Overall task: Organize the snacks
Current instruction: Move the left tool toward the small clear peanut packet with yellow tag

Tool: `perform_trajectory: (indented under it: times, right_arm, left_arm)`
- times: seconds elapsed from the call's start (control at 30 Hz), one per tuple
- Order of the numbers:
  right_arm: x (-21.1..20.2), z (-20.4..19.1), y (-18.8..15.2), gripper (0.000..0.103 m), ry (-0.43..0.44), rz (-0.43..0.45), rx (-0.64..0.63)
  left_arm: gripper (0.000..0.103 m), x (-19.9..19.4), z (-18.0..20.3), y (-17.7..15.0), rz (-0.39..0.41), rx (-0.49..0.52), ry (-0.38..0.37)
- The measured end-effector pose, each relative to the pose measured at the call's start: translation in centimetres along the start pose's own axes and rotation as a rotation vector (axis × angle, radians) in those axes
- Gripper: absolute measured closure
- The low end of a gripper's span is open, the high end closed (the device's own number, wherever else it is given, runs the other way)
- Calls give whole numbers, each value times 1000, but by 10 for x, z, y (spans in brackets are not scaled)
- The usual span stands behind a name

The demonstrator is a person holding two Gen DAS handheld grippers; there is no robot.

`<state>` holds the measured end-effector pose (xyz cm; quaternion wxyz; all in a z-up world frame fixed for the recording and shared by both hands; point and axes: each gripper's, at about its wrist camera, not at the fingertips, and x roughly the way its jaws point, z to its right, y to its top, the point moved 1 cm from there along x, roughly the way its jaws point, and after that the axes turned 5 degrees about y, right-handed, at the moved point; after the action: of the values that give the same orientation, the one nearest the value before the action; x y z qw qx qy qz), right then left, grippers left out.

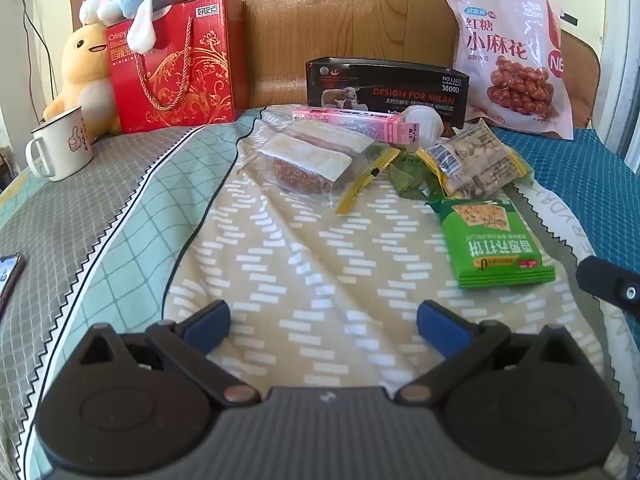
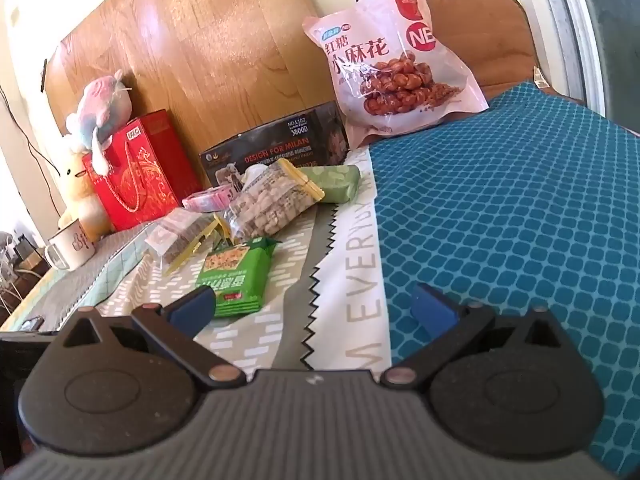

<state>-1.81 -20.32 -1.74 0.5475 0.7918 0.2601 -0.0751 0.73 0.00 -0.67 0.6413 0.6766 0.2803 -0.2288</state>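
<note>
Snacks lie in a loose heap on a patterned cloth. A green biscuit pack point(image 1: 496, 242) point(image 2: 236, 276) lies nearest. Behind it are a clear bag of nuts with yellow ends point(image 1: 476, 160) point(image 2: 272, 200), a clear pack of brown cakes point(image 1: 316, 162) point(image 2: 180, 236) and a pink box point(image 1: 352, 118) point(image 2: 208, 200). A black box point(image 1: 384, 88) point(image 2: 276, 148) and a big pink bag of fried twists point(image 1: 512, 60) point(image 2: 392, 64) stand at the back. My left gripper point(image 1: 323, 320) is open over bare cloth, short of the heap. My right gripper point(image 2: 314, 306) is open, its left finger beside the green pack.
A red gift box point(image 1: 176, 68) point(image 2: 136, 172) with plush toys point(image 1: 84, 68) stands at the back left, a white mug point(image 1: 62, 144) point(image 2: 70, 248) before it. A phone point(image 1: 10, 272) lies at the left edge. Teal patterned cloth point(image 2: 500, 220) spreads to the right. A wooden board point(image 1: 340, 12) backs everything.
</note>
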Motion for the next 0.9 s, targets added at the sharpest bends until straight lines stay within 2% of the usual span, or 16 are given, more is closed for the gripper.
perform_trajectory:
  times: [0.2,0.3,0.4,0.53,0.7,0.77,0.83,0.87,0.9]
  right_arm:
    - [0,-2,0,0,6,6,5]
    - [1,-8,2,0,-31,-12,-31]
    - [-1,-6,11,0,-38,22,-87]
    - [1,-16,31,0,-54,98,-206]
    - [29,-13,44,0,-105,143,-250]
    - [34,-9,38,0,-119,162,-231]
    - [39,-10,34,0,-121,122,-238]
    - [40,-12,34,0,-117,117,-242]
    - [39,-12,34,0,-120,121,-245]
  left_arm:
    - [0,-1,0,0,-9,3,-1]
    - [0,-2,-5,5,-19,-3,3]
    - [0,-5,-11,12,33,-16,50]
    - [0,6,-19,33,80,-16,69]
    - [0,32,-20,54,123,1,170]
    - [0,38,-23,54,114,-12,171]
    - [0,48,-23,50,89,-19,171]
    - [1,53,-24,49,46,-16,164]
    - [0,53,-27,50,52,-37,147]
